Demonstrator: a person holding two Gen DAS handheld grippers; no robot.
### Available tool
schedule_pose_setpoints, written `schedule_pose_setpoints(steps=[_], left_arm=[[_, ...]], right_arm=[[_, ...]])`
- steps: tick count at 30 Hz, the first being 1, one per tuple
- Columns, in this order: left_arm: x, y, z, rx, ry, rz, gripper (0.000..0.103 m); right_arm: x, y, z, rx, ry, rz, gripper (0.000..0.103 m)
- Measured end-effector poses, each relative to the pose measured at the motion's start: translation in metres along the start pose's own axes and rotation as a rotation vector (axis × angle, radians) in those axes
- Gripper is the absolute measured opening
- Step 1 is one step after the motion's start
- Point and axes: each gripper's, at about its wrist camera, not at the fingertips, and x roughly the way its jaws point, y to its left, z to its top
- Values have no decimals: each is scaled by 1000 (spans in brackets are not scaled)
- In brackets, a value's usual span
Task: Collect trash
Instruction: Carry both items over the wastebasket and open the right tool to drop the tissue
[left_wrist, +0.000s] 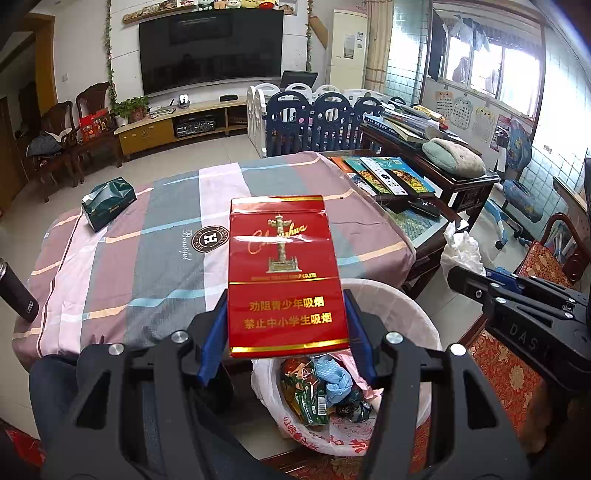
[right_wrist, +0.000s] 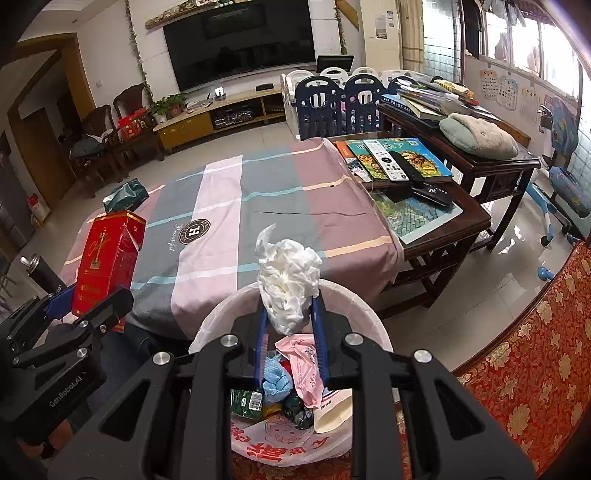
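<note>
Two grips: "Chunghwa" cigarette pack (left_wrist: 286, 273), crumpled tissue (right_wrist: 290, 280).

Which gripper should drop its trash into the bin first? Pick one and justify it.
Right. The right gripper holds the crumpled tissue over the trash bin; the left gripper's cigarette pack sits mostly over the table.

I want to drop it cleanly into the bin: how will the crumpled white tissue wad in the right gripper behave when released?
The crumpled white tissue wad looks soft and very light, so it may drift or cling to a blue pad. The right gripper squeezes it narrow, so it probably springs back. Hanging over the white lined bin, it should land inside.
</note>
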Motion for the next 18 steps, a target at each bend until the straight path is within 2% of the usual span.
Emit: schedule_pose_setpoints(steps=[16, 18], left_arm=[[0, 2, 1, -12, -4, 8, 58], [0, 3, 1, -11, -3, 8, 58]], right_arm=[[47, -2, -23, 28, 165, 17, 23], [56, 0, -27, 22, 196, 16, 26]])
